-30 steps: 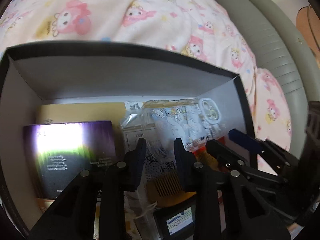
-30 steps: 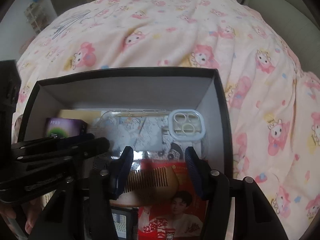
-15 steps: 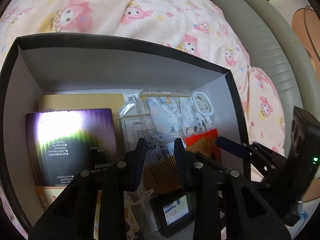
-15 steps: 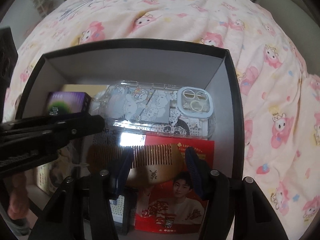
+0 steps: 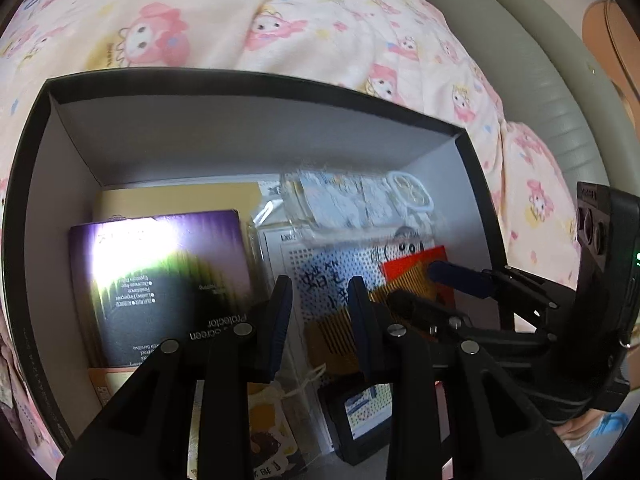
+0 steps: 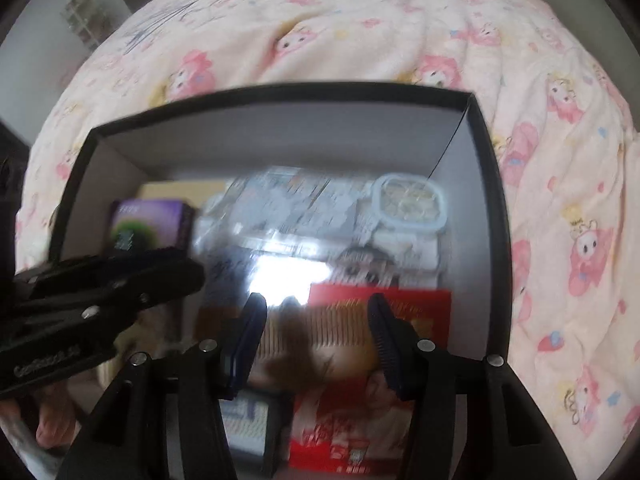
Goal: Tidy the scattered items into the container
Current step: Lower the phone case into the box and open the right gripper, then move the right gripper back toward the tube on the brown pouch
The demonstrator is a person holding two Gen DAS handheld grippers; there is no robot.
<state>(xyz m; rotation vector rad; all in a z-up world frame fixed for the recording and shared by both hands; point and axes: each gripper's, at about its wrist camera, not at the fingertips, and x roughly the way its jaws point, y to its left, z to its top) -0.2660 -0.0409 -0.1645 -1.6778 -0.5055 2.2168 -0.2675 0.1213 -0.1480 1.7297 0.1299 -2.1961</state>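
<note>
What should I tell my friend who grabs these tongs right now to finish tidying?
Left tongs: open and empty, above the middle of the black box.
Right tongs: closing above the wooden comb; the picture is blurred, but the pads do not seem to press it.
In the box: purple box, clear phone case, comb, red card.
Done: those are packed.
Left: nothing loose shows on the blanket; check beyond these views, then probably lift both tongs out.
</note>
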